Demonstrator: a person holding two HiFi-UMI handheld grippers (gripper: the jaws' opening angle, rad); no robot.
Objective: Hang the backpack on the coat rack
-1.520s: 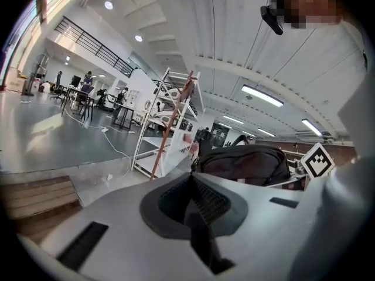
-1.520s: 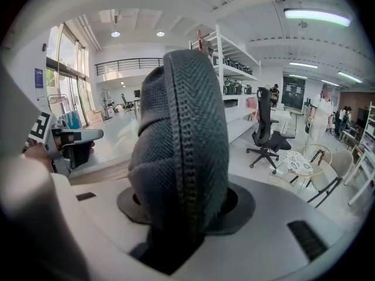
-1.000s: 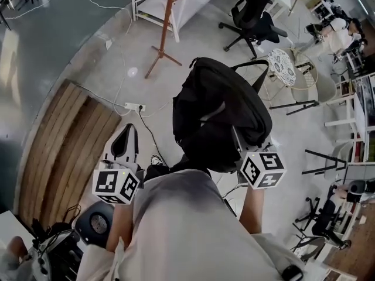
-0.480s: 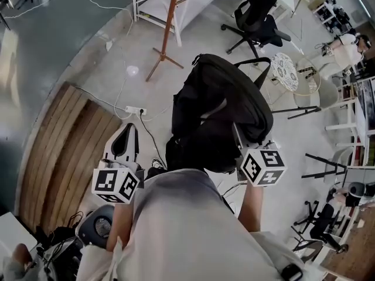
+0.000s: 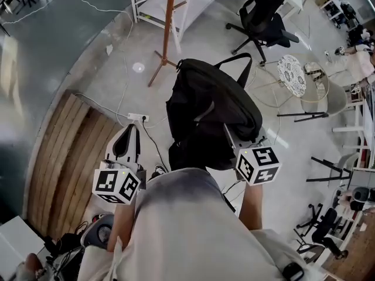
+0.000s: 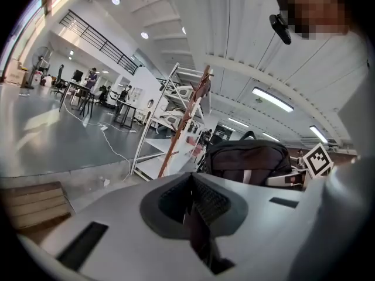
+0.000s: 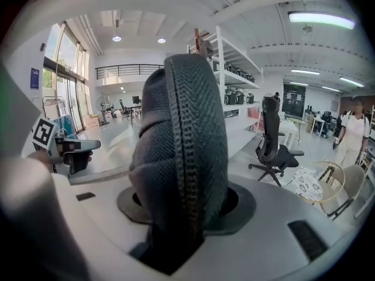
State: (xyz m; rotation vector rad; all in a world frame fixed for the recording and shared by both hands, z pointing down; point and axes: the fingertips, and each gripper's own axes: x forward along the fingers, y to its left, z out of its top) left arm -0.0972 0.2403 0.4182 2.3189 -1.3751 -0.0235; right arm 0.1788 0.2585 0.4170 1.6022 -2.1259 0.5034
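Backpack (image 5: 211,107), black, hangs clear of the concrete floor (image 5: 117,51) from the right gripper (image 5: 234,144), whose fingers are clamped on a woven grey strap (image 7: 187,133) that fills the gap between them. The bag's bulk sits just ahead of and below those fingertips. Beside it, the left gripper (image 5: 125,134) is held apart from the bag, its fingers (image 6: 208,204) pressed together. The wooden coat rack (image 5: 169,22) stands well beyond both sets of fingertips, the pack not yet on it.
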